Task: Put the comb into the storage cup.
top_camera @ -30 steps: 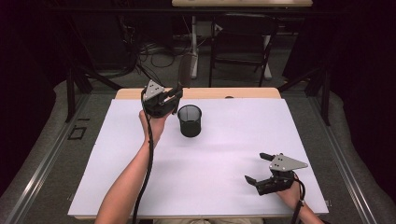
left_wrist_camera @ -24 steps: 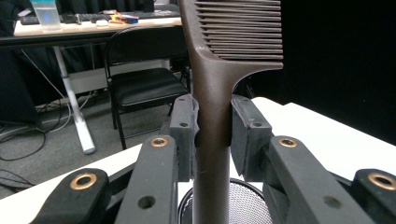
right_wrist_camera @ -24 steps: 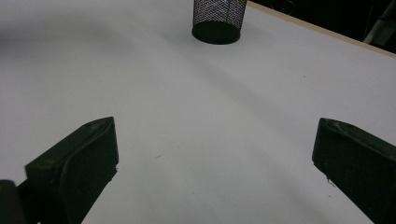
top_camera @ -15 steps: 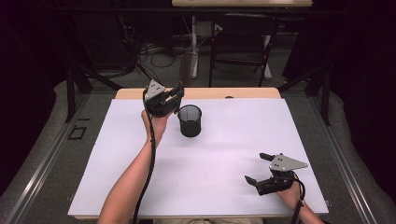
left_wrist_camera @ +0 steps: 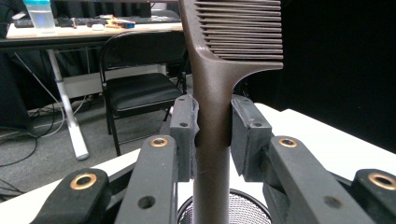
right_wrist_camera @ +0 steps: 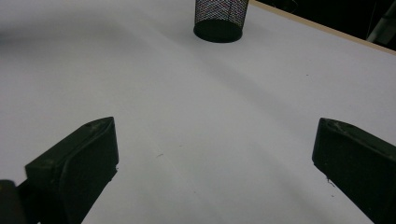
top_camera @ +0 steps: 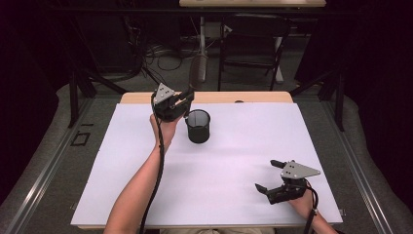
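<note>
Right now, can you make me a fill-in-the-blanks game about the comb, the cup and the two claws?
1. The left claw is shut on the handle of a brown ____.
2. The comb stands upright, with its teeth at the top, above a black mesh ____.
3. The right claw holds nothing, and its jaws are ____.
4. The cup stands on a table with a ____ top.

Missing words: comb; cup; open; white
</note>
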The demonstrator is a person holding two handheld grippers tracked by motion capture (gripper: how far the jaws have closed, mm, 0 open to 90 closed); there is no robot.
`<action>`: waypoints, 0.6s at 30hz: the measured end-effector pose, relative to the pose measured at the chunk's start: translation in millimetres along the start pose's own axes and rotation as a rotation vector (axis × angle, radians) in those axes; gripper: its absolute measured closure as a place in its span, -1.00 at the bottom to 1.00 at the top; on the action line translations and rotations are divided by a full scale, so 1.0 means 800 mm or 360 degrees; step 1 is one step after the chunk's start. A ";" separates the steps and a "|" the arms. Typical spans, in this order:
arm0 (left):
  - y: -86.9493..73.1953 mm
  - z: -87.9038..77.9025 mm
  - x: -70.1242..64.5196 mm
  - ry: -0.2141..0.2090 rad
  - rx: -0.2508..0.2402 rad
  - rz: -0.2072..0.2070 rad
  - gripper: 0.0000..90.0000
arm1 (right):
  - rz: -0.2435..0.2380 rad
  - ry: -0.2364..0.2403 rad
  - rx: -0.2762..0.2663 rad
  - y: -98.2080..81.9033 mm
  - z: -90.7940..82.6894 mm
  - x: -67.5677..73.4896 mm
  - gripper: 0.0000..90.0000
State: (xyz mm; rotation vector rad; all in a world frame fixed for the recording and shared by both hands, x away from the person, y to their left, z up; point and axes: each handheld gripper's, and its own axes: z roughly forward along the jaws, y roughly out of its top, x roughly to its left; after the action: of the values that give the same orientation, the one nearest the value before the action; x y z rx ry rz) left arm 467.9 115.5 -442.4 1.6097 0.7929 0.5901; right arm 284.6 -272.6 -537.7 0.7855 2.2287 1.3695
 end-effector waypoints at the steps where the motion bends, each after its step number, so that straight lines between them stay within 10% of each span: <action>1: 0.000 0.000 0.000 0.0000 0.0003 0.0000 0.61 | 0.0001 0.0001 -0.0001 0.000 0.000 0.000 -1.00; 18: -0.005 0.011 -0.002 -0.0030 -0.0009 0.0004 0.61 | 0.0003 0.0003 0.0000 0.000 0.000 0.000 -1.00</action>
State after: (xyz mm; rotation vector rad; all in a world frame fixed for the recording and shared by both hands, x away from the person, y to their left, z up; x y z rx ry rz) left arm 472.7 108.9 -448.1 1.6093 0.7748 0.5774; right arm 284.5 -272.7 -537.8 0.7865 2.2301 1.3715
